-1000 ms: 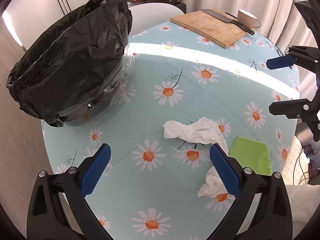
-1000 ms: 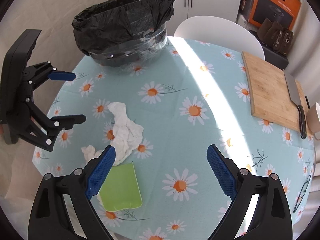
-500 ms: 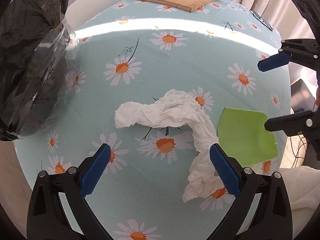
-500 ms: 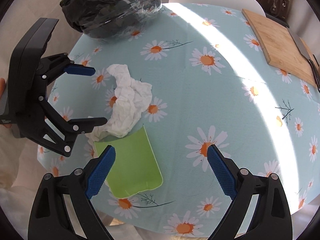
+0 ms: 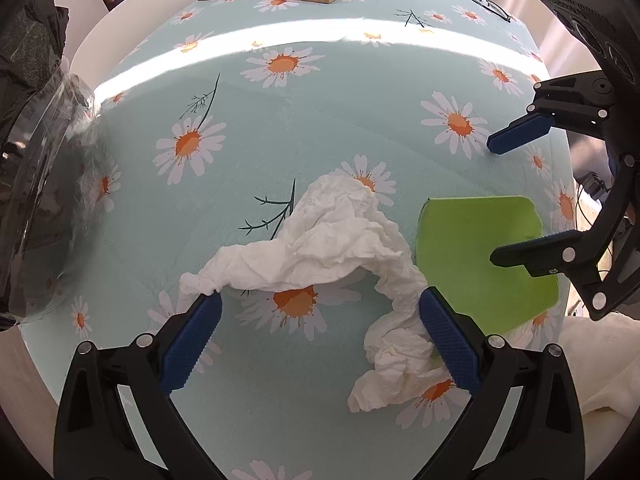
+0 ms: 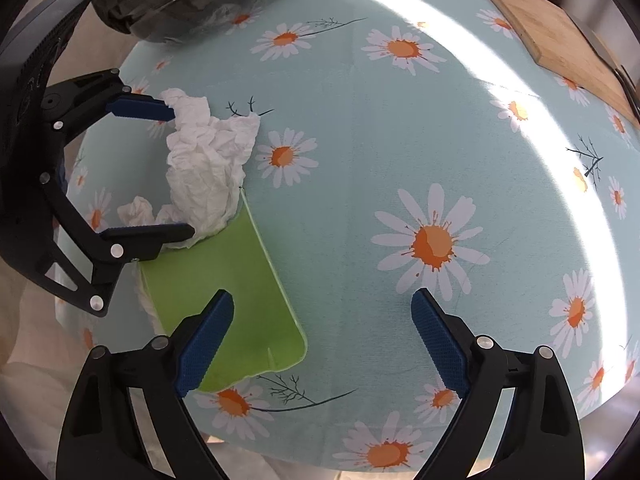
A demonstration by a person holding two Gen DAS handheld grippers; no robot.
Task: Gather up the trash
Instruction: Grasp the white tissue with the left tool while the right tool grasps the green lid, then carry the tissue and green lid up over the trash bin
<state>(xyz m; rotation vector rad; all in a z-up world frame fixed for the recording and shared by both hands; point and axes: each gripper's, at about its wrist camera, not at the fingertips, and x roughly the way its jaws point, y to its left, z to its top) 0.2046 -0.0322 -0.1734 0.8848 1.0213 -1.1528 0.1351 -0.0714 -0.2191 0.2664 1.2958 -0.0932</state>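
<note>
Now the left gripper hangs over the crumpled white tissue, its blue fingers spread wide with nothing pinched; one tip sits just beside the tissue's pointed end and the other touches or overlaps the twisted tail that trails toward the near edge of the worktop. The right gripper also stands wide and empty, though its fingers have just been closing a little; one fingertip overlaps the green sheet, the other is over bare cloth. That sheet lies flat near the worktop's near edge, touching the tissue where the two meet.

The tissue looks feather-light, soft and easily crushed, so a pinch across its raised, bunched middle should gather most of it; the thin tail may dangle or tear away. The green sheet seems thin and lies flush, so it is likely hard to get under; taking it at a free corner or sliding it past the worktop's edge would probably serve better.

A bin lined with a black bag waits at the far left edge.
</note>
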